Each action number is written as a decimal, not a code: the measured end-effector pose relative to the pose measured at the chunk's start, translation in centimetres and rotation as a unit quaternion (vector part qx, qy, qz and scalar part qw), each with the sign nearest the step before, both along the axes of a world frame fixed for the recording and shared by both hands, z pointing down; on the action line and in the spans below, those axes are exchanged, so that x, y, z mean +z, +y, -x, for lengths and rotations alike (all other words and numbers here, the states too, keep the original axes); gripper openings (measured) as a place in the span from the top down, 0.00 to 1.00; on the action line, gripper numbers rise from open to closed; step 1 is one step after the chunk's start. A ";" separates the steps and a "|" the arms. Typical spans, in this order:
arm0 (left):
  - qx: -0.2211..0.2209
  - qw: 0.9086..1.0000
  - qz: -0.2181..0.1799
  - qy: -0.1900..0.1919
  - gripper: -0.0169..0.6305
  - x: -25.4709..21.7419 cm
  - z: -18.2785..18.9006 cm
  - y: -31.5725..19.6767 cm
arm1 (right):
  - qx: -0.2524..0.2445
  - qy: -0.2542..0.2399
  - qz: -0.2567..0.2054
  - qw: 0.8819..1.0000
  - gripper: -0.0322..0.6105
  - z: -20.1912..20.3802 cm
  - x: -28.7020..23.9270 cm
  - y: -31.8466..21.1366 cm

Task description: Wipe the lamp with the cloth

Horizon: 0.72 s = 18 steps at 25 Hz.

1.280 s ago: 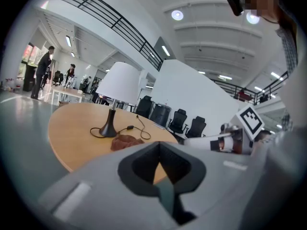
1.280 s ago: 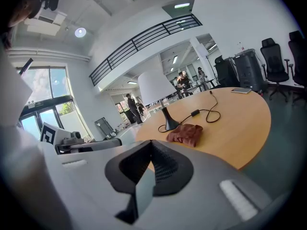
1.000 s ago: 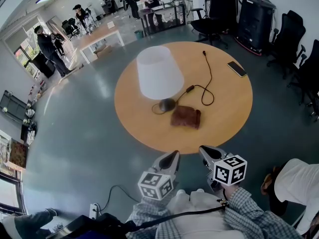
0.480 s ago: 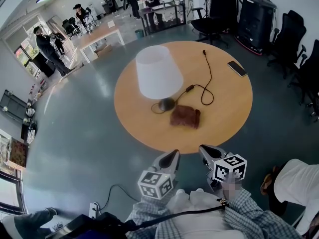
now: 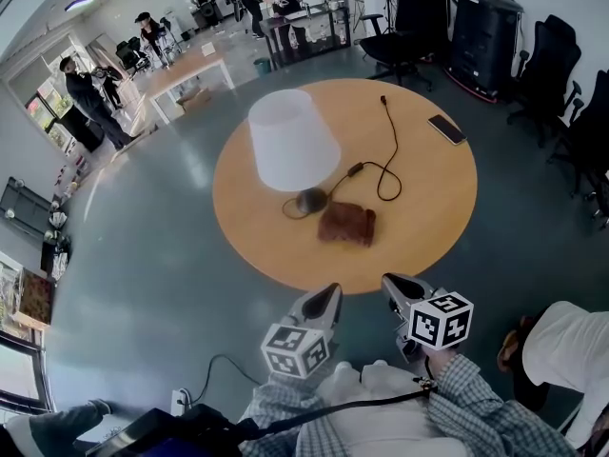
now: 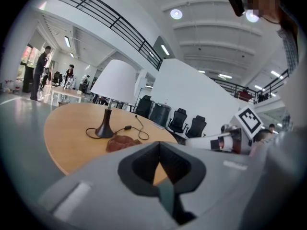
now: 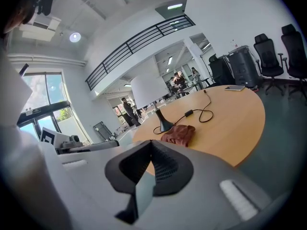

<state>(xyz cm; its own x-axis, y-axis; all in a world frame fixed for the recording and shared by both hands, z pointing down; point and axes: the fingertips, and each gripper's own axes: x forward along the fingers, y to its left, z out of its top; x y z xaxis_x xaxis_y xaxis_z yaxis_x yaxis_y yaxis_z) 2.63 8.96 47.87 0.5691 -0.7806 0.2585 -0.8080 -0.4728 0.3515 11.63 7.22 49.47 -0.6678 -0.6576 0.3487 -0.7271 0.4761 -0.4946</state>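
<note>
Lamp [image 5: 293,141] with a white shade and a dark base is standing upright near the middle of a round wooden desk [image 5: 433,219]. Its cord [image 5: 390,155] is looping across the top toward the far edge. A brown cloth [image 5: 346,224] is lying in a crumpled heap just beside the base, on the side nearer the person; whether the two are touching cannot be told. The cloth seems to be waiting there so it can be picked up first and carried the short way to the lamp. A phone [image 5: 447,129] is lying well apart from both, near the far right edge.

The person is standing back from the desk. They are holding the left gripper [image 5: 332,293] and the right gripper [image 5: 389,283] side by side, short of the near edge. Both are aiming toward the cloth and tilting slightly downward. The left fingers [image 6: 140,166] are pressing together with nothing between them. The right fingers [image 7: 165,169] are likewise pressing together and carrying nothing. The wiping looks not yet begun, and reaching in for the cloth appears to be the first step.
</note>
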 end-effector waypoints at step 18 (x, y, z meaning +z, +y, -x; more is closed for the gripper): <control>-0.055 0.998 -0.010 -0.009 0.98 -0.5 -0.3 -0.5 | -0.027 0.015 -0.017 0.999 0.95 -3.4 0.0 -0.2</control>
